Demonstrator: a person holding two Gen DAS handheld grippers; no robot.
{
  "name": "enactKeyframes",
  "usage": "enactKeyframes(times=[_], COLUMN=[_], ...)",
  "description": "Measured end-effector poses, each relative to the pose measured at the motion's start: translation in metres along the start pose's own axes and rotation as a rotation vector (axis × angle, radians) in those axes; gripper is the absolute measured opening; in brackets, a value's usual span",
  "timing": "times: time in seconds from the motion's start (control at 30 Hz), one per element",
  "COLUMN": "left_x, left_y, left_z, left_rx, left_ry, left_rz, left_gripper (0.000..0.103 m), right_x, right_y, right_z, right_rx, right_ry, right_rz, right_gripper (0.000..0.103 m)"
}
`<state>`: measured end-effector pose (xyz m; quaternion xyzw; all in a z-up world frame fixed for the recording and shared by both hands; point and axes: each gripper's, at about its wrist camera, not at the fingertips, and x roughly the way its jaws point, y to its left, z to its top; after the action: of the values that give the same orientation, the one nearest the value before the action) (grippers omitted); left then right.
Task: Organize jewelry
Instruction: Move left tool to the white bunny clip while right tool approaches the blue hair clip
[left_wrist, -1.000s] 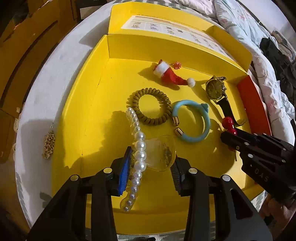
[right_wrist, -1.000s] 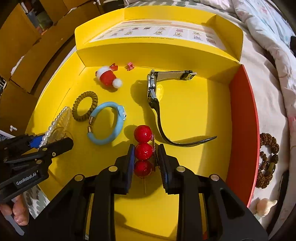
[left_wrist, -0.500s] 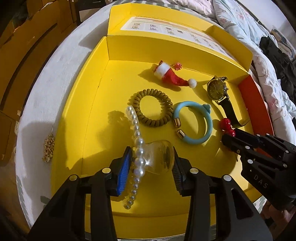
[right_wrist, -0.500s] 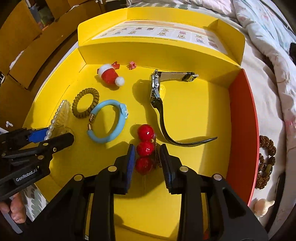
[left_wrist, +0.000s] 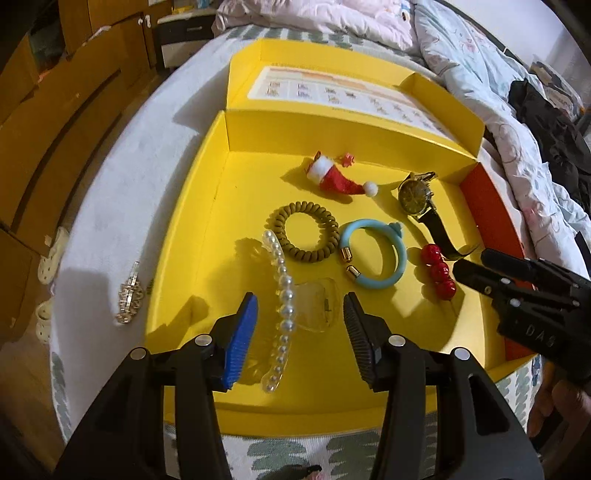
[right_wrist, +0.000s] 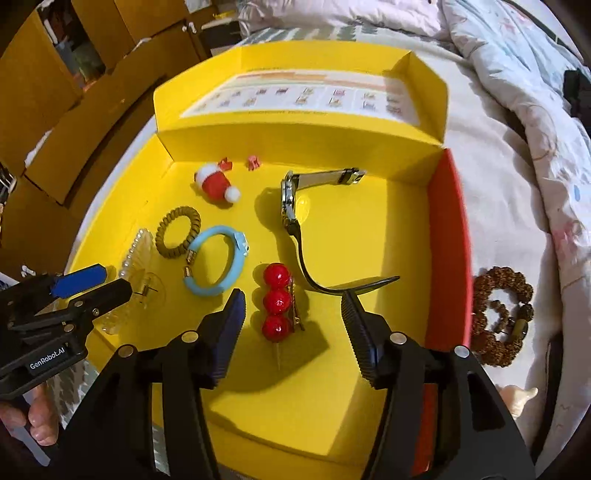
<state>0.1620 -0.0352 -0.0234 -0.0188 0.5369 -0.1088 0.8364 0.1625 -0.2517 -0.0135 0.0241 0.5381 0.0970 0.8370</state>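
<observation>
Yellow box (left_wrist: 184, 236) on the bed is the landmark for everything below. Left gripper (left_wrist: 299, 328) hangs over the box's near-left floor, jaws opening, pads clear of the pearl hair clip (left_wrist: 291, 306) that lies on the floor between them; nothing held. Right gripper (right_wrist: 291, 325) sits over the near-middle floor, jaws opening wide, the red bead hairpin (right_wrist: 276, 301) lying loose between them, untouched. Risks, as I judge them: the pin's thin metal shaft points toward the near wall and could catch a descending pad and skid; the watch (right_wrist: 291, 206) strap tip curls up just beside the right jaw's far pad and may be snagged on any sideways move. The clip's clear body is hard to see and could be clipped by the blue pad. The blue bangle (left_wrist: 373, 254) and coil hair tie (left_wrist: 303, 230) lie between the two grippers, so crossing paths would scatter them. Open room: bare floor along the box's right, beside the red wall (right_wrist: 448, 236). Outside the box, a brown bead bracelet (right_wrist: 502, 317) waits beyond that wall, a gold piece (left_wrist: 129, 295) off the left side.
</observation>
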Motion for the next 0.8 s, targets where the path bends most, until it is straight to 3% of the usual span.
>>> enactKeyframes(times=[0.43, 0.8], left_x=[-0.051, -0.077], left_y=[-0.004, -0.009], left_z=[-0.03, -0.076], left_rx=[0.037, 0.055], left_ry=[-0.107, -0.131], left_rz=[-0.01, -0.057], left_gripper=[0.056, 0.059], right_x=[-0.043, -0.104], right_y=[-0.006, -0.027], right_z=[-0.019, -0.059], right_rx=[0.053, 0.068], right_ry=[-0.061, -0.118], right_rz=[0.023, -0.023], right_gripper=[0.058, 0.058])
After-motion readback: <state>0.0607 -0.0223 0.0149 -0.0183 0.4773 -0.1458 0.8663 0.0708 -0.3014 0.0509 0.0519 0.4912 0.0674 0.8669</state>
